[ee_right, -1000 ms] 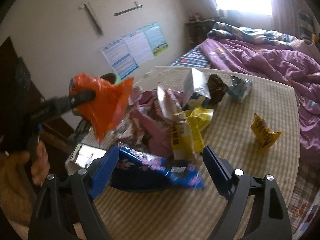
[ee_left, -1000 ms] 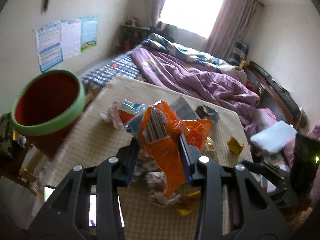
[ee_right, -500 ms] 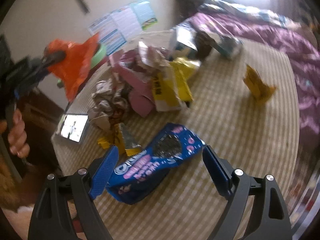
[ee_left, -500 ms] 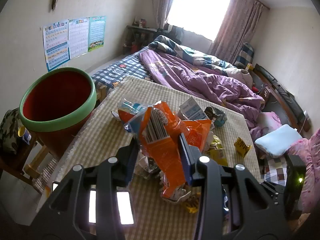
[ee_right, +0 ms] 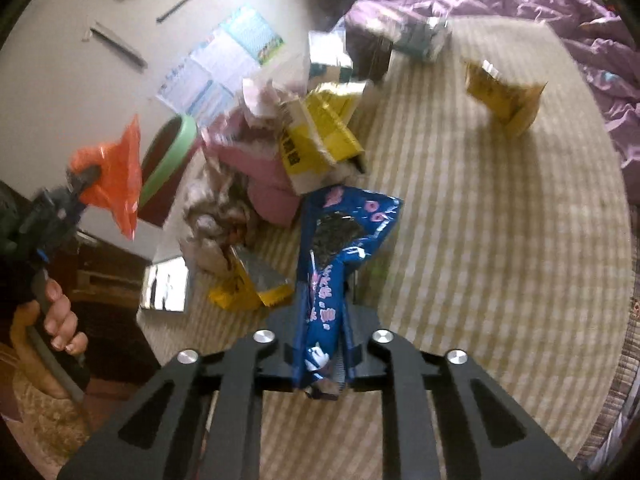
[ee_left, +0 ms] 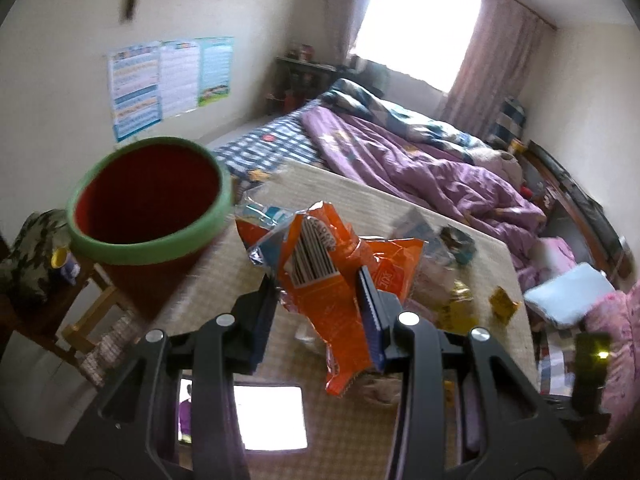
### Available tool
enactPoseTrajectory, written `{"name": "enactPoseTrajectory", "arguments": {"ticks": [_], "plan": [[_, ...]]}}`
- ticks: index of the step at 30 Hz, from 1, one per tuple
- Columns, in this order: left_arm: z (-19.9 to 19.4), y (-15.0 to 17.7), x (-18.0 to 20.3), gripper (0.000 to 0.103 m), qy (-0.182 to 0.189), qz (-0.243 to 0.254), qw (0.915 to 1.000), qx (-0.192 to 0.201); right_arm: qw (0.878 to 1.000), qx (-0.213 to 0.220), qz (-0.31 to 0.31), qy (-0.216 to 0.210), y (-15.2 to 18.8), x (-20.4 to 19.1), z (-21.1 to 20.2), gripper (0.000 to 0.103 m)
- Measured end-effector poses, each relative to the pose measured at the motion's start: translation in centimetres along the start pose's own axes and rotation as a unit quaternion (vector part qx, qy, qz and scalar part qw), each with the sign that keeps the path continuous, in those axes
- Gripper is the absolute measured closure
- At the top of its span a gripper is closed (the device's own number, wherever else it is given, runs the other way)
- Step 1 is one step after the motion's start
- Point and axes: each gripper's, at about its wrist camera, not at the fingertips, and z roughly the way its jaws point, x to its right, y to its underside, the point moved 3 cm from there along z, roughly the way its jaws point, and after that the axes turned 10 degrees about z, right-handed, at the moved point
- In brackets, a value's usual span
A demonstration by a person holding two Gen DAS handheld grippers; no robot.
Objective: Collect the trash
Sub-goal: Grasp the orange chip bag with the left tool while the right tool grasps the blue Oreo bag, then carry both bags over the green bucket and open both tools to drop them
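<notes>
We see the checked bench, with the red bin at its left edge. Our left gripper holds its fingers clenched on the orange wrapper, lifted beside the bin. Our right gripper has its fingers pinching the blue wrapper near the trash pile.

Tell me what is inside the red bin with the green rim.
From the left wrist view, the red bin shows only bare dark red inner wall; no trash is visible inside. Its bottom is hidden by the near rim and shadow. The orange wrapper is outside it, held in the left gripper.
</notes>
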Motion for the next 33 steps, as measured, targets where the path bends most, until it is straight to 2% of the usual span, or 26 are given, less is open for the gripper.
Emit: {"name": "enactPoseTrajectory", "arguments": {"ticks": [4,9,13,17,26,30,33], "plan": [[-0.4,0.1,-3.4,0.066,-0.029,-0.021,0.9993,-0.001,0.998,0.065,-0.02,0.008,-1.2,-1.2,-2.7,0.092],[-0.9,-0.2,-7.3,0.066,-0.05,-0.036,0.9981,0.004,0.985,0.159,-0.054,0.029,-2.5,-4.8,-6.3,0.092],[-0.8,-1.0,-10.2,0.066,-0.056,-0.034,0.9978,0.009,0.977,0.196,-0.078,0.033,-3.3,-8.7,-6.9,0.092],[0.1,-1.9,-13.7,0.066,-0.06,-0.032,0.9976,0.01,0.978,0.184,-0.099,0.006,-4.0,-13.8,-4.3,0.092],[3.5,-3.1,-20.3,0.066,-0.068,-0.02,0.9975,-0.009,0.982,0.118,-0.133,-0.065,-6.3,-26.9,7.7,0.091],[5.6,-3.5,-22.1,0.066,-0.054,-0.015,0.9982,-0.022,0.986,0.081,-0.121,-0.083,-8.1,-30.7,13.3,0.091],[6.8,-3.7,-22.7,0.066,-0.045,-0.008,0.9985,-0.03,0.988,0.062,-0.119,-0.075,-8.7,-32.3,16.4,0.091]]}}
